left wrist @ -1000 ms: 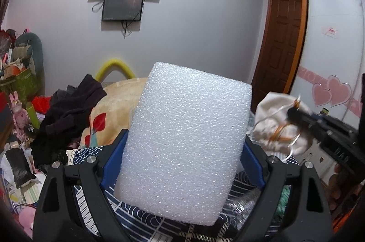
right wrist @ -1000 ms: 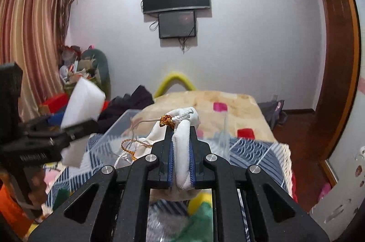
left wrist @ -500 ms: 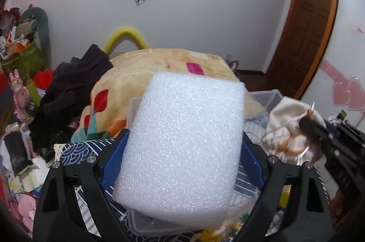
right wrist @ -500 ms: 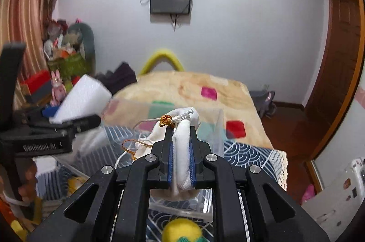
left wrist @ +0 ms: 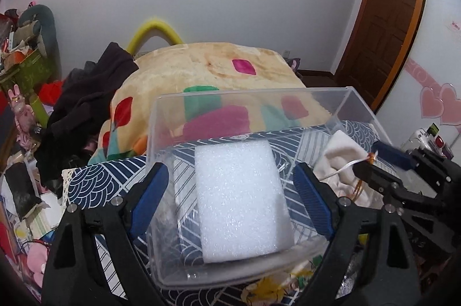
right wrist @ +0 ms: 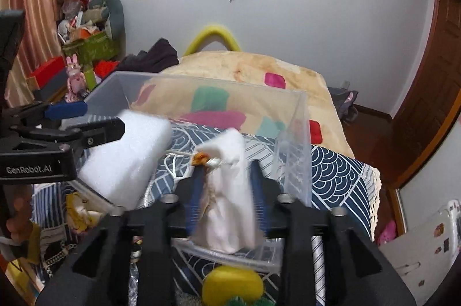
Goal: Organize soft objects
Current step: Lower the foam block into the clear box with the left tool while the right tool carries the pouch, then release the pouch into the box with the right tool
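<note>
A white foam block [left wrist: 240, 199] lies inside the clear plastic bin [left wrist: 250, 95], between the spread jaws of my left gripper [left wrist: 230, 192], which is open and no longer touches it. The block also shows in the right wrist view [right wrist: 126, 159]. My right gripper [right wrist: 226, 185] is open over the bin [right wrist: 291, 138]; the white drawstring pouch [right wrist: 227, 199] with an orange cord sits loose and blurred between its jaws. The pouch shows at the bin's right side in the left wrist view [left wrist: 343, 159].
The bin stands on a navy patterned cloth [left wrist: 95, 179] in front of a beige blanket [left wrist: 219, 66] and dark clothes [left wrist: 86, 101]. A yellow soft toy [right wrist: 232, 287] lies near the bin's front. Clutter fills the left side [right wrist: 86, 40]. A wooden door [left wrist: 380, 17] is right.
Both grippers tipped down over the bin. My left gripper opened and let the foam block drop in. My right gripper opened and the pouch came loose.
</note>
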The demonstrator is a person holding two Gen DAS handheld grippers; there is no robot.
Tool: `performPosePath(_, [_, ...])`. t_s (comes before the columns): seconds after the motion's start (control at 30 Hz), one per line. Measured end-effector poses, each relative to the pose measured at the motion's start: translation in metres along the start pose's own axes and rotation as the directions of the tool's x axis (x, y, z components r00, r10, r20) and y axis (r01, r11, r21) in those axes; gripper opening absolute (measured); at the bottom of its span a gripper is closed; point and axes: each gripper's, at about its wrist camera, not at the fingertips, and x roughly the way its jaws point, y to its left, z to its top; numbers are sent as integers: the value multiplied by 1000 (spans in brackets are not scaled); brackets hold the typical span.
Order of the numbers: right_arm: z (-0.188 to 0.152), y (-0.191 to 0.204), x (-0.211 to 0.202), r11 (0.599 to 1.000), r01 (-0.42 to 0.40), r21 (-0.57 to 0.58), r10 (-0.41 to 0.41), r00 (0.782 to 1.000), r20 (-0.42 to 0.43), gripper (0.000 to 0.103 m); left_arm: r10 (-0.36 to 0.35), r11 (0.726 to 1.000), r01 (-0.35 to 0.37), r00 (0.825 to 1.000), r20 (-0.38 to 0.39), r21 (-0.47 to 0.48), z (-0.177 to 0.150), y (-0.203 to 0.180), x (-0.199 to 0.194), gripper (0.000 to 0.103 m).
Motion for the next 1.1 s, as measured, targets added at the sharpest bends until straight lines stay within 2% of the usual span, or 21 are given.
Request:
performPosePath(0.17, [2, -4, -27, 1000, -11, 14, 9, 997, 76, 51, 1, 1000, -3, 999, 50, 27, -5, -4, -25, 90])
performPosePath(0.3, [3, -6, -49, 999, -29, 39, 24, 990, 138, 69, -2, 999, -4, 994, 105, 51, -10, -7, -52, 95])
performPosePath(0.37, [3, -4, -59, 998, -37, 44, 30, 986, 163, 70, -3, 998, -5, 992, 130, 61, -14, -7, -67, 96])
performPosePath(0.5, [-3, -1, -74, 999, -33, 43, 23, 978, 209, 80, 7, 997, -21, 985, 172, 80, -25, -7, -92, 101])
performPosePath(0.57, [-8, 1, -83, 999, -19, 37, 10, 974, 227, 81, 8, 996, -25, 983, 185, 87, -35, -6, -103, 101])
performPosePath(0.8, [-33, 4, -92, 999, 21, 49, -32, 972, 234, 82, 15, 994, -31, 988, 154, 100, -71, 5, -119, 101])
performPosePath(1.1, [-70, 1, -83, 994, 16, 105, -31, 989, 147, 84, 74, 996, -76, 996, 56, 47, -133, 36, -111, 101])
